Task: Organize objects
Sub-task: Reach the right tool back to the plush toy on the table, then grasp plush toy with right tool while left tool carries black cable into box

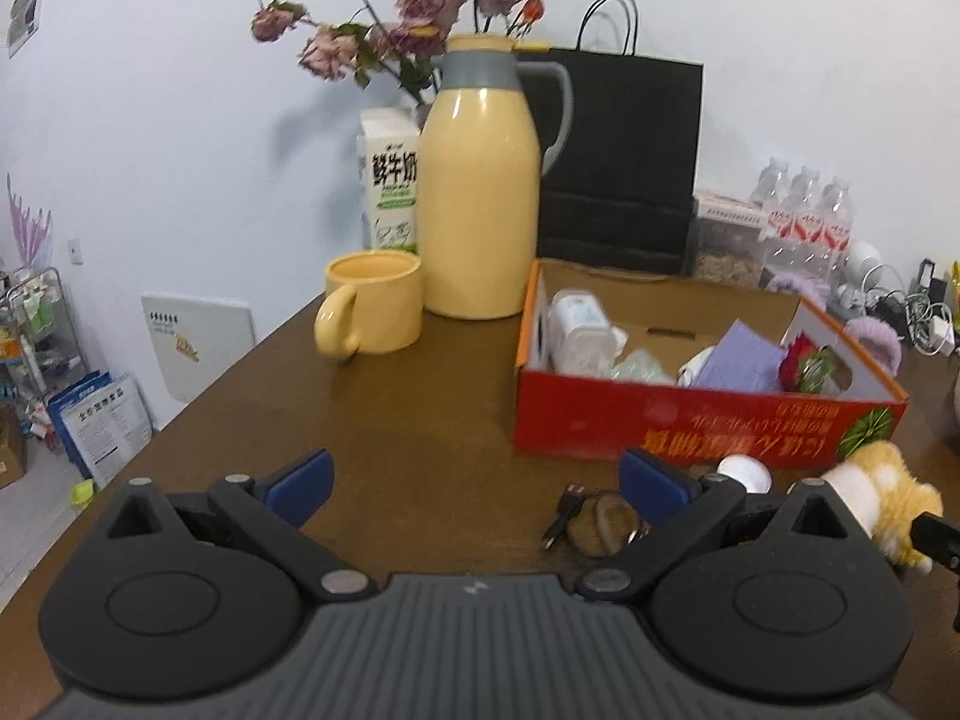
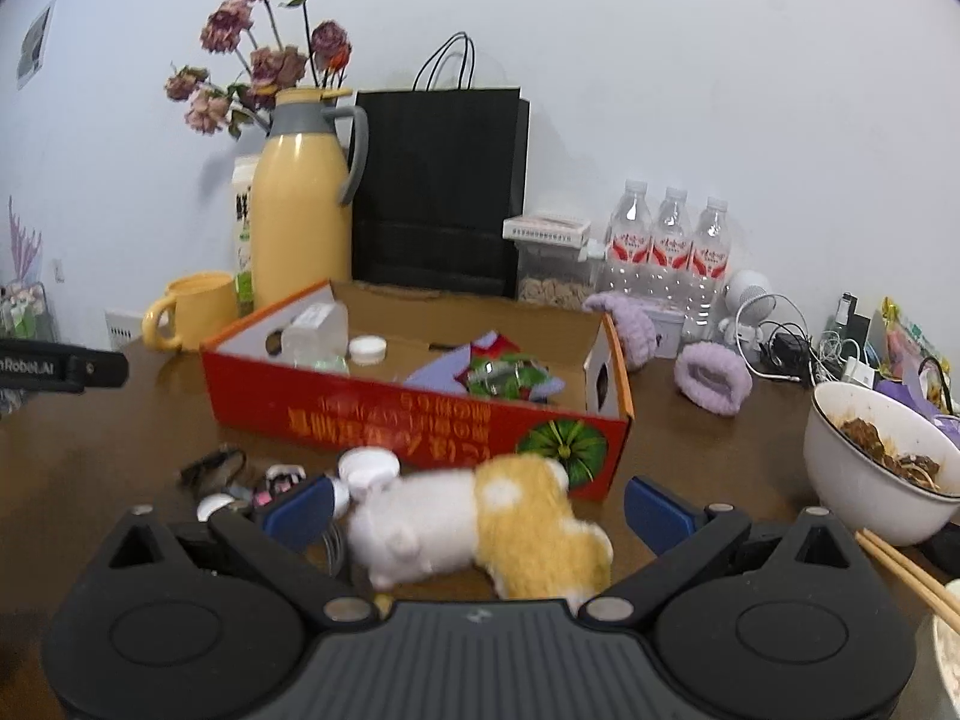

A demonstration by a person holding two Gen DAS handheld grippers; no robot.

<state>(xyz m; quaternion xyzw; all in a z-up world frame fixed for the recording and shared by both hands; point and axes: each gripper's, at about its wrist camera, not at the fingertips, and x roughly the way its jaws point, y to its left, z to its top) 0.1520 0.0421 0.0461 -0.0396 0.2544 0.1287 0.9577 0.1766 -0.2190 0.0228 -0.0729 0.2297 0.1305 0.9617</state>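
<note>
Both grippers level above table (image 1: 420, 420), left gripper (image 1: 474, 483) jaws apart, empty, right gripper (image 2: 477, 507) jaws apart around plush toy (image 2: 480, 528), near red box (image 2: 420, 414).

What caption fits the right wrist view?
Open right gripper straddles a plush toy lying on the table before the red box.

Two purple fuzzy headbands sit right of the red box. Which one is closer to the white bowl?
The fluffy purple headband lying out on the brown table, nearest the white bowl. The other purple headband sits further back against the red cardboard box corner.
</note>
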